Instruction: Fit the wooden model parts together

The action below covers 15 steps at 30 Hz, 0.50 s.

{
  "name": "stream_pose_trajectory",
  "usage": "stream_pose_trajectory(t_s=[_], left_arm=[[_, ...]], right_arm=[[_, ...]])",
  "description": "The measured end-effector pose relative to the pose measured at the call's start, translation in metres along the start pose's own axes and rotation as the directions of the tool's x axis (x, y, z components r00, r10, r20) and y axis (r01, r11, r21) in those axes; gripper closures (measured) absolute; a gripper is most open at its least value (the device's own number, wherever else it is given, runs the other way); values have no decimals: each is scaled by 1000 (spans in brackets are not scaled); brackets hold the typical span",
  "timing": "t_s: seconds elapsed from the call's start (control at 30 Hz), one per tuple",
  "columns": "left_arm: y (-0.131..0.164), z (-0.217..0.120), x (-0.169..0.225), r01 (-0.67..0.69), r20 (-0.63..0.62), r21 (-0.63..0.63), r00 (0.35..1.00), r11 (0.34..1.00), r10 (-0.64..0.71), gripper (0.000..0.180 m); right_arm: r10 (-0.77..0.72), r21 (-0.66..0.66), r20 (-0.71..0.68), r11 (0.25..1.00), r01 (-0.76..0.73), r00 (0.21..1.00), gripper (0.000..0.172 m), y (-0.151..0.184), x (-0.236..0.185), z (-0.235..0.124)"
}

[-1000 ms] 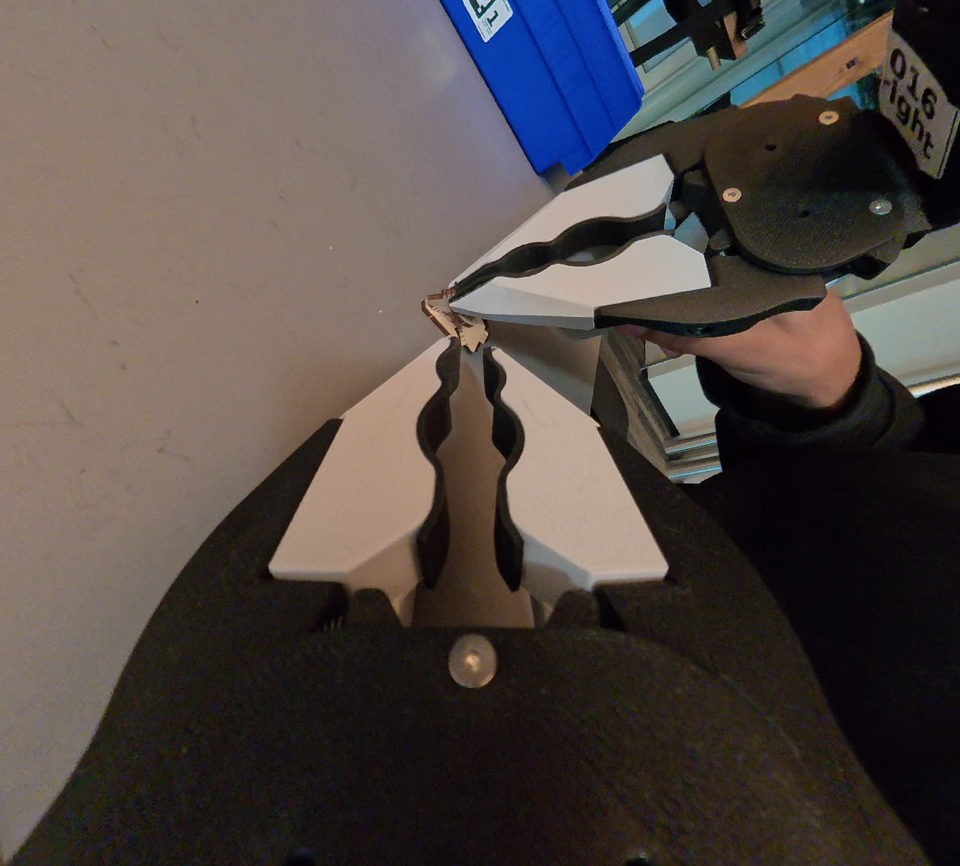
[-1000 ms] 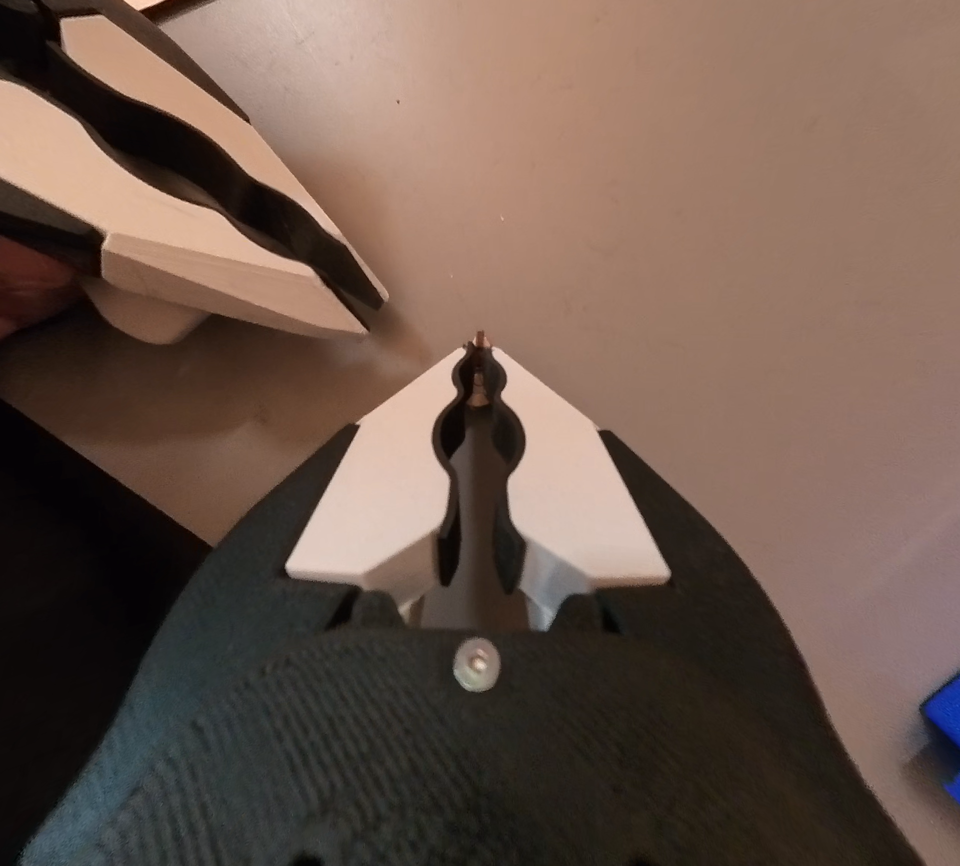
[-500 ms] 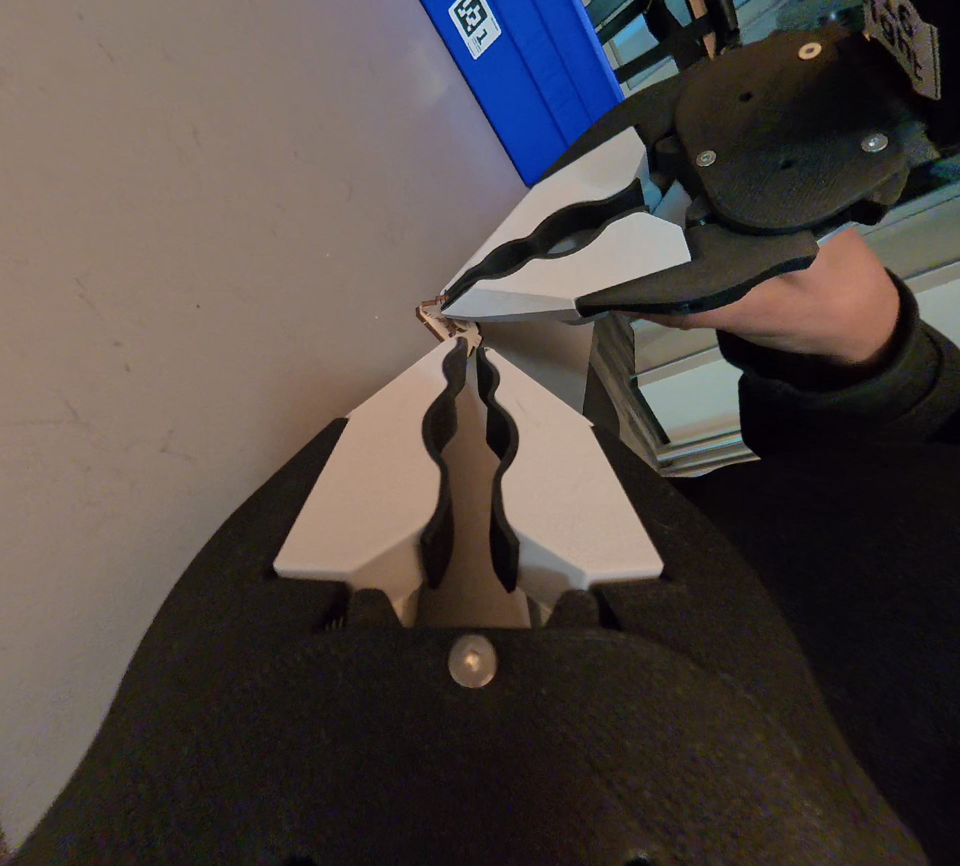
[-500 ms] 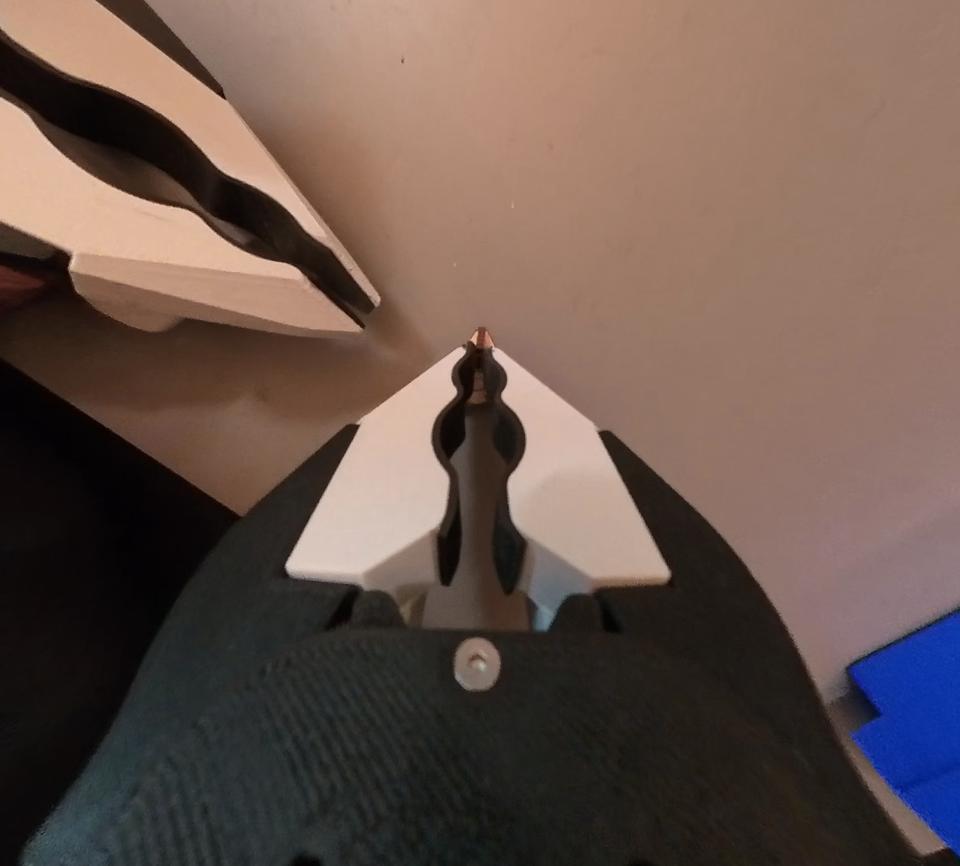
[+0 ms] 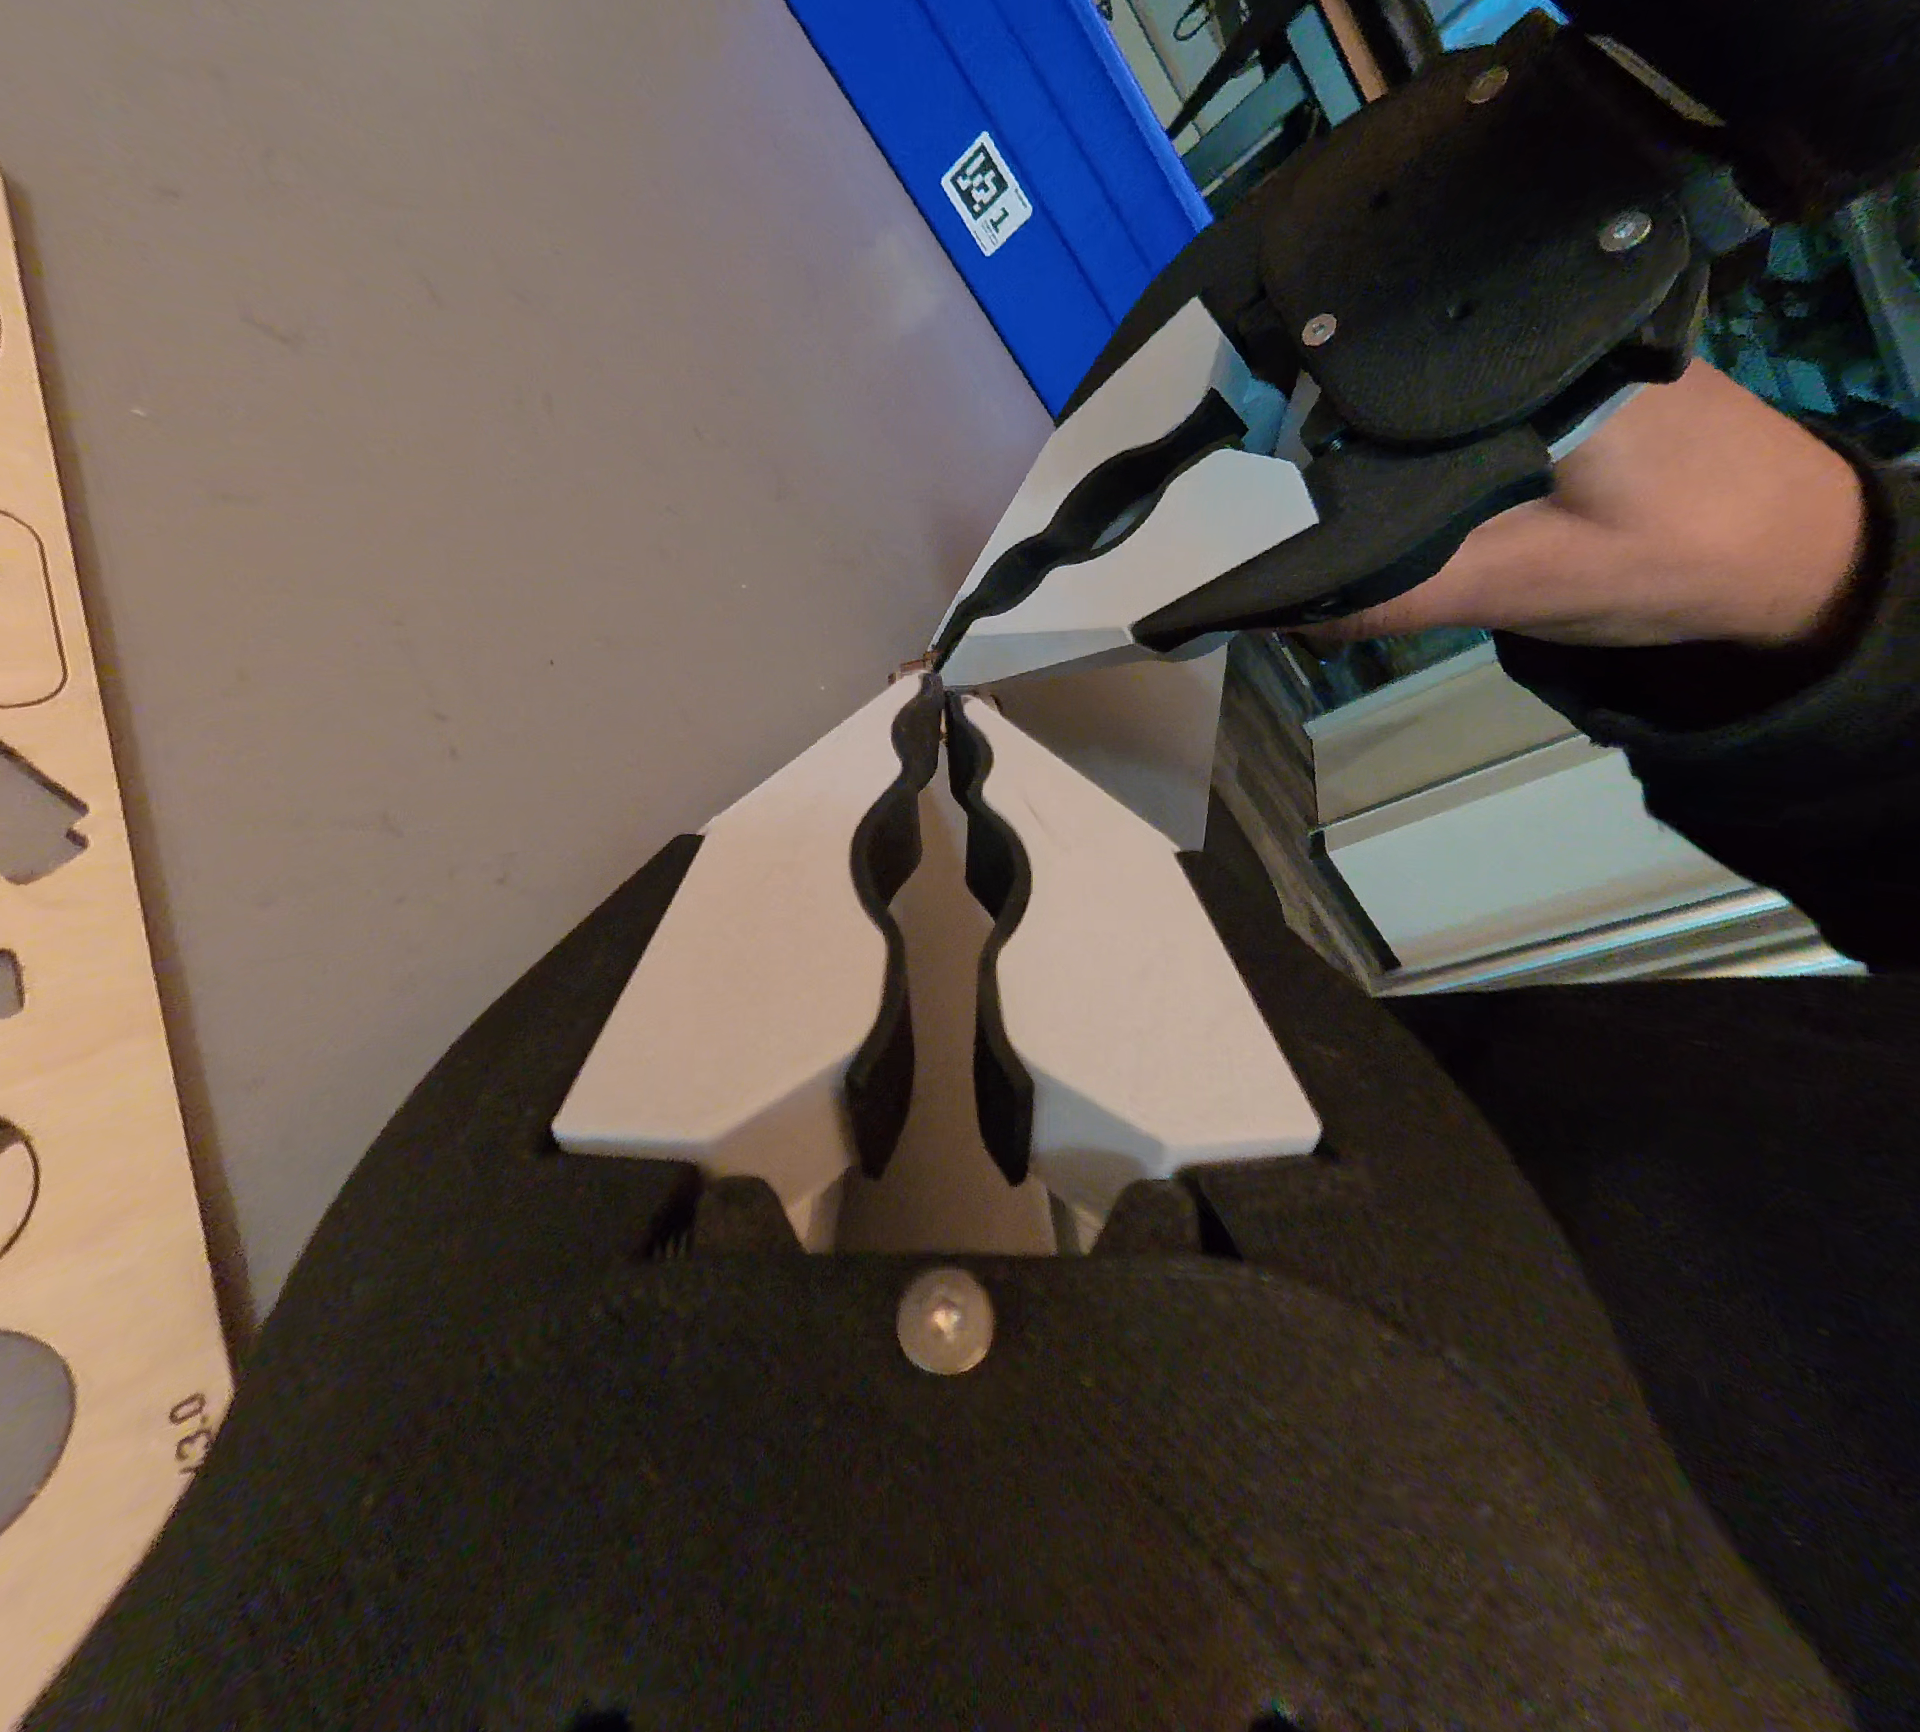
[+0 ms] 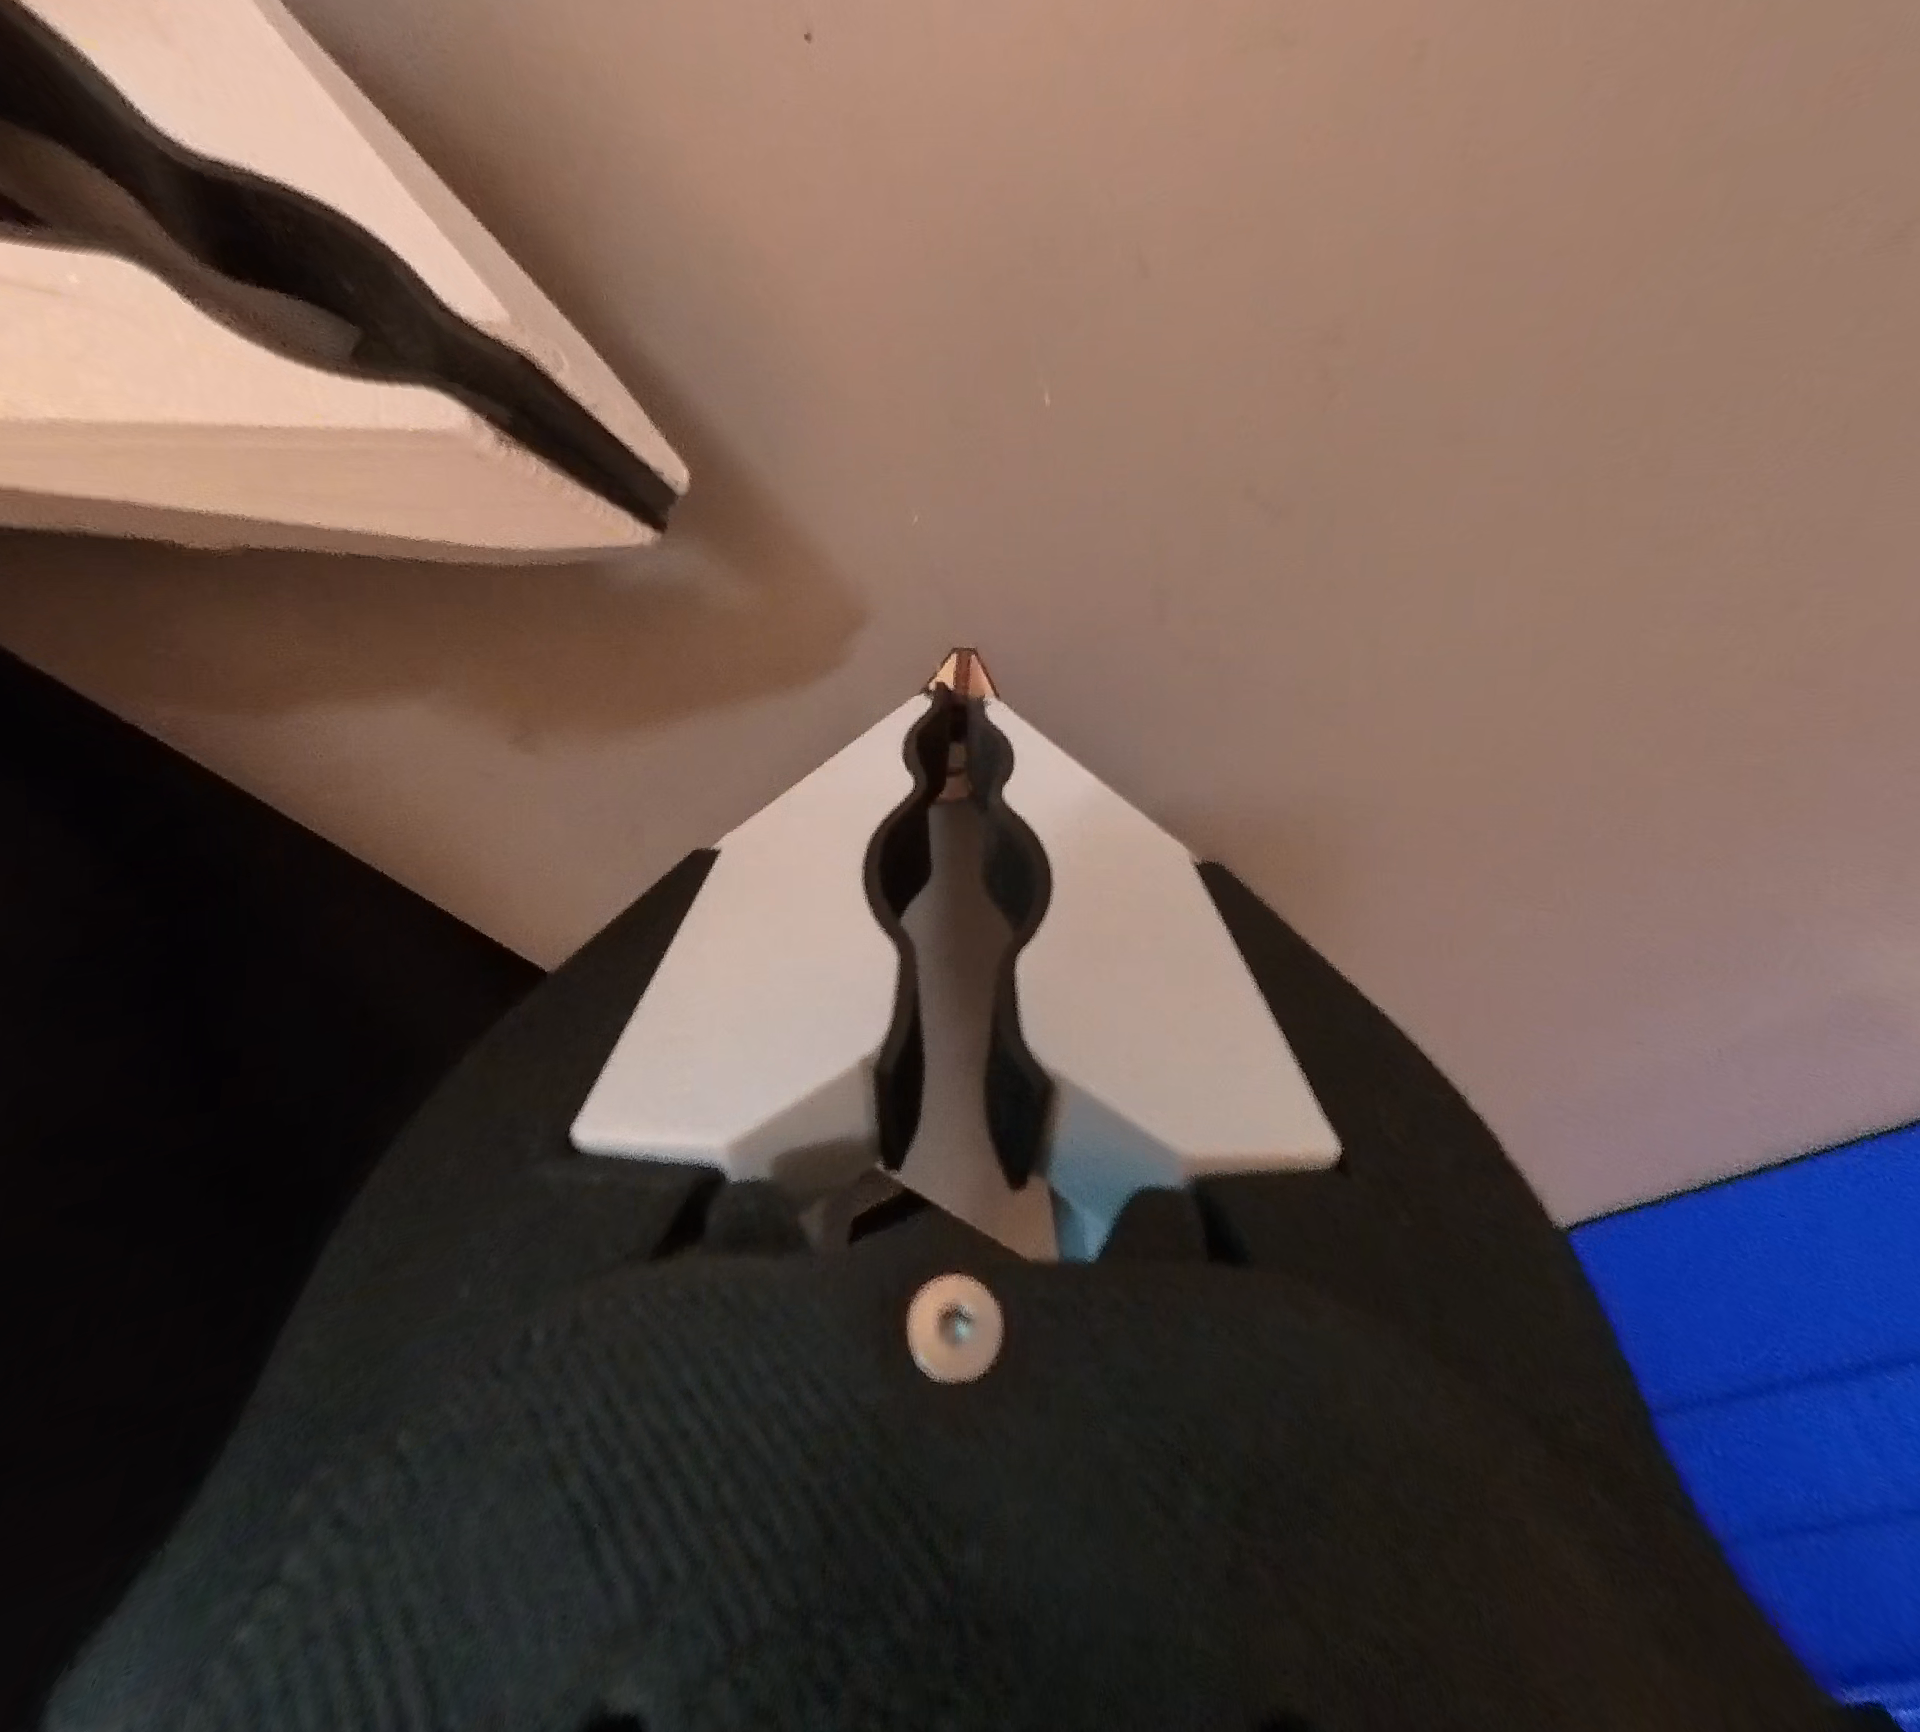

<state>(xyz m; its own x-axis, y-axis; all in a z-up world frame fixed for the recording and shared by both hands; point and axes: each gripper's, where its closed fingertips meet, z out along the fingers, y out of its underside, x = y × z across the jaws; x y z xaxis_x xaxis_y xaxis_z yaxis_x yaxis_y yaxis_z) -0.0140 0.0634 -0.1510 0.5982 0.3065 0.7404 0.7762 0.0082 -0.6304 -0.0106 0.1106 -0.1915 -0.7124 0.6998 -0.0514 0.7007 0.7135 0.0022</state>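
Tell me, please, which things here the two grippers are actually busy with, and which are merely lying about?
In hand:
- right gripper, shut on a small wooden piece
- left gripper, tips closed beside that piece; what it grips is too small to tell

Lying about:
- blue bin
- cut-out wooden sheet
- grey table

Free room: the grey tabletop (image 5: 468, 435) is lying bare and open ahead of and to the left of my left gripper (image 5: 940, 695); in the right wrist view the tabletop (image 6: 1351, 332) is stretching clear ahead of my right gripper (image 6: 961, 695).

Obstacles: the two gripper tips are crowding each other, nearly touching. A blue bin (image 5: 997, 124) is blocking the far right side. A pale wooden cut-out sheet (image 5: 73, 955) is lying along the left edge. A metal frame (image 5: 1455, 830) is bounding the tabletop's near right.
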Motion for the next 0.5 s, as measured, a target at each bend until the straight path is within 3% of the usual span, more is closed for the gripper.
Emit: stream_pose_trajectory(t_s=[0.5], left_arm=[[1, -2, 4, 0, -32, -2, 999, 1000, -1, 180]], right_arm=[[-5, -80, 1, 997, 5, 1000, 171, 0, 0, 2]])
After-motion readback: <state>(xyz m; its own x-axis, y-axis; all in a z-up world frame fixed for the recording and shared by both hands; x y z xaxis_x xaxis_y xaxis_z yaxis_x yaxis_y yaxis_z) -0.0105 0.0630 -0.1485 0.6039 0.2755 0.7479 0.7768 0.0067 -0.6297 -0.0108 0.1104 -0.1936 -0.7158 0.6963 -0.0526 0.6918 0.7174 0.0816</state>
